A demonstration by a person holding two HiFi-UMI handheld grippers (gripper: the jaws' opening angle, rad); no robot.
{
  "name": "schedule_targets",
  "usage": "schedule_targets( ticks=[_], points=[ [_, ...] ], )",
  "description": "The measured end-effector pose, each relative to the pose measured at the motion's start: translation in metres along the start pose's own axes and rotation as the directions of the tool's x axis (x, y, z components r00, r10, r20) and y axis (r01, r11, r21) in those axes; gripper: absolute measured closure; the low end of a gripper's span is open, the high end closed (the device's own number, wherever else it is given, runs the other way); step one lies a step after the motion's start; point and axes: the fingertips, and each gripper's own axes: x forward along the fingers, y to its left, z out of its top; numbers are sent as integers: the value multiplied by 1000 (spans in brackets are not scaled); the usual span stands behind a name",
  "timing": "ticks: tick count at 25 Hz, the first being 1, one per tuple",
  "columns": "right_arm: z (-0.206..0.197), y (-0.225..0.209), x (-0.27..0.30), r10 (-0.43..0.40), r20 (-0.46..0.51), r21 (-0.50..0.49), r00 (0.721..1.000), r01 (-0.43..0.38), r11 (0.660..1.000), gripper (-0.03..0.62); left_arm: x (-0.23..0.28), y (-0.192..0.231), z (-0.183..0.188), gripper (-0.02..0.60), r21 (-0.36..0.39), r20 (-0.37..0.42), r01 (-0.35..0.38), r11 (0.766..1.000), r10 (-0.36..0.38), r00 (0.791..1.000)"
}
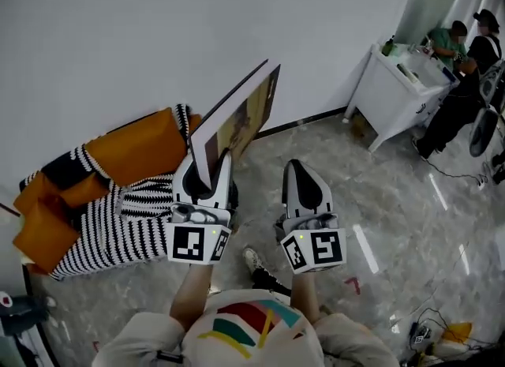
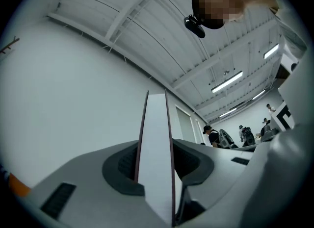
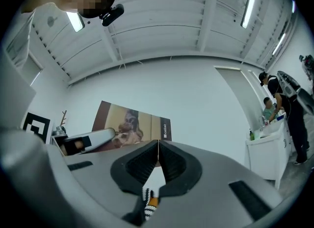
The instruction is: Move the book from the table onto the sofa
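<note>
Book [image 1: 237,117]: up in the air, near the sofa [image 1: 118,192].
Left gripper [image 1: 208,174]: jaws clamped on the book's bottom edge.
Right gripper [image 1: 301,170]: jaws together, holding nothing.
Tip: hold tight, lower slowly, lay it flat.

I saw the left gripper [image 1: 203,177] clamped on the lower edge of the book [image 1: 237,113]. The book stood on end and tilted, with its pictured cover facing right. Behind it on the left, against the white wall [image 1: 158,26], lay the sofa [image 1: 118,223], which had a black-and-white striped cover and orange cushions [image 1: 134,148]. The right gripper [image 1: 304,180] hung beside the left one over the marble floor [image 1: 394,223], its jaws together with nothing between them. At far right, two people [image 1: 458,105] were at a white table [image 1: 387,93].
</note>
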Motion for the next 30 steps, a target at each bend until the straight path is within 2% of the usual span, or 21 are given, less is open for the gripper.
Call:
schedule_targets(
  ticks=[7,14,16,20,23,26,30],
  points=[
    [-18,0,101,122,11,37,992,-122,992,580,49,85,-6,426,94,12,-140,986,139,990],
    [-40,11,168,238,28,93,971,-240,966,580,34,157,-13,426,160,19,-313,936,314,949],
    [-49,34,186,294,26,113,956,-295,949,580,20,179,-15,426,169,16,-351,921,354,935],
    [-78,104,211,444,-25,139,896,-436,889,580,-22,223,-24,426,165,-21,-423,891,432,901],
    [-97,152,230,503,-46,149,863,-492,858,580,-49,259,-35,426,166,-40,-449,878,461,887],
    [-118,196,249,526,-73,148,847,-513,846,580,-78,299,-55,426,134,-85,-420,898,432,898],
    [-155,255,284,509,-122,141,852,-492,859,580,-113,361,-98,426,48,-162,-333,942,336,928]
  ],
)
